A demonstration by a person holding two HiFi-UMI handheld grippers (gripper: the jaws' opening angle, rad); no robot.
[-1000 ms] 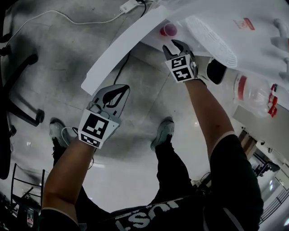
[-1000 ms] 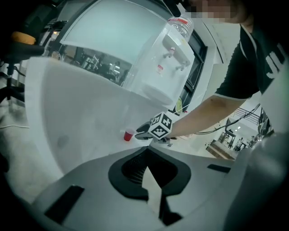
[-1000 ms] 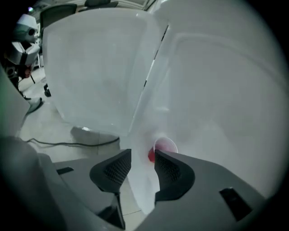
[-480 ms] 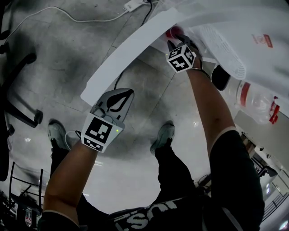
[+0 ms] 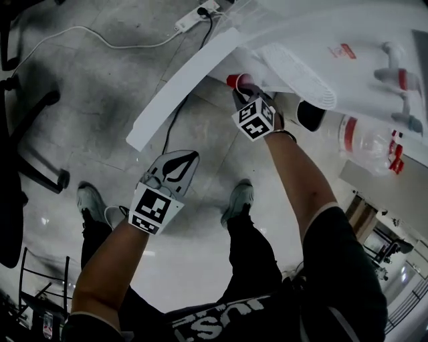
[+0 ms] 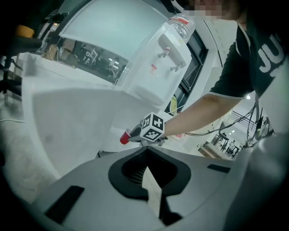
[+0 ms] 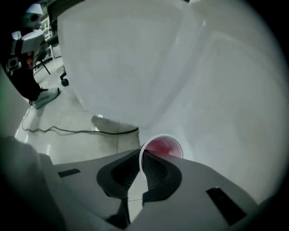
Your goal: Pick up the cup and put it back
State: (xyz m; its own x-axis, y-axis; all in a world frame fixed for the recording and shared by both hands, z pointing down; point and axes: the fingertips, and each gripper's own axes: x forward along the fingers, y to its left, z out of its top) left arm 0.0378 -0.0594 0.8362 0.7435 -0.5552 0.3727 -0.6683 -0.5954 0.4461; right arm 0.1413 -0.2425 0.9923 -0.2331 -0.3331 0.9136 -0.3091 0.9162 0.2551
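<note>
A small red cup (image 5: 234, 81) with a white rim lies by the edge of the white table (image 5: 180, 80), its mouth turned toward my right gripper (image 5: 239, 90). In the right gripper view the jaws are closing, and the wall of the cup (image 7: 163, 146) at its rim is pinched between them (image 7: 141, 164). Whether the cup rests on the table I cannot tell. My left gripper (image 5: 189, 155) hangs lower left over the floor, shut on nothing (image 6: 145, 168). From there the cup (image 6: 124, 138) shows beyond the right gripper's marker cube (image 6: 152, 127).
A white water dispenser (image 6: 158, 58) stands on the table, with a water bottle (image 5: 368, 137) at its right. A power strip (image 5: 194, 15) and cables lie on the grey floor. A dark office chair (image 5: 27, 133) stands at the left. The person's feet are below.
My right gripper has reached forward to the red cup and closed its jaws on the rim. The left gripper has stayed low over the floor, shifting only slightly in view.
</note>
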